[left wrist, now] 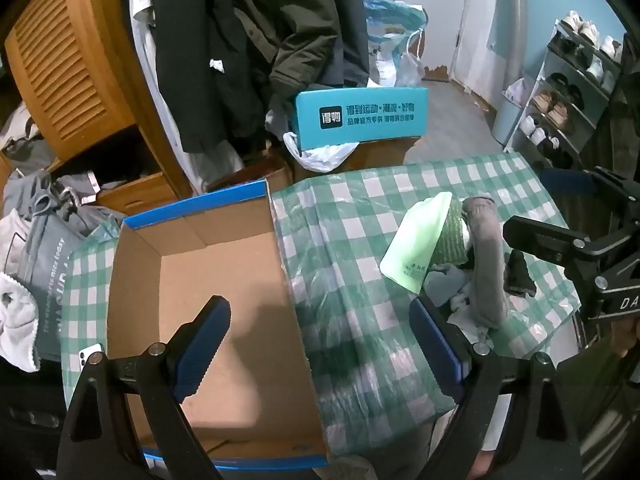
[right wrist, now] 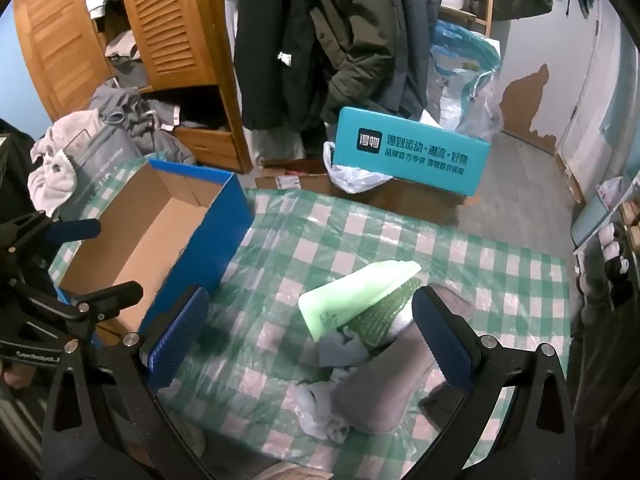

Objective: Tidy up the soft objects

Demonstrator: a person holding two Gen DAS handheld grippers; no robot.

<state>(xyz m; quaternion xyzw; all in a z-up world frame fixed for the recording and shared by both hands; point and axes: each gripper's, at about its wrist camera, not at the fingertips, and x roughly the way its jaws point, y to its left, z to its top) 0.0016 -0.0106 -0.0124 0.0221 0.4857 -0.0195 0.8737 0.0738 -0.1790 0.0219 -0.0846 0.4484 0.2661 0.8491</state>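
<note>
a small pile of soft things sits on the checked cloth, at about 3 o'clock in the left view. a long grey sock [left wrist: 486, 264] [right wrist: 384, 384] lies on top. a light green bag [left wrist: 416, 240] [right wrist: 352, 296] leans beside it. the open cardboard box [left wrist: 200, 280] [right wrist: 136, 236] stands at 9 o'clock, well apart from the pile.
</note>
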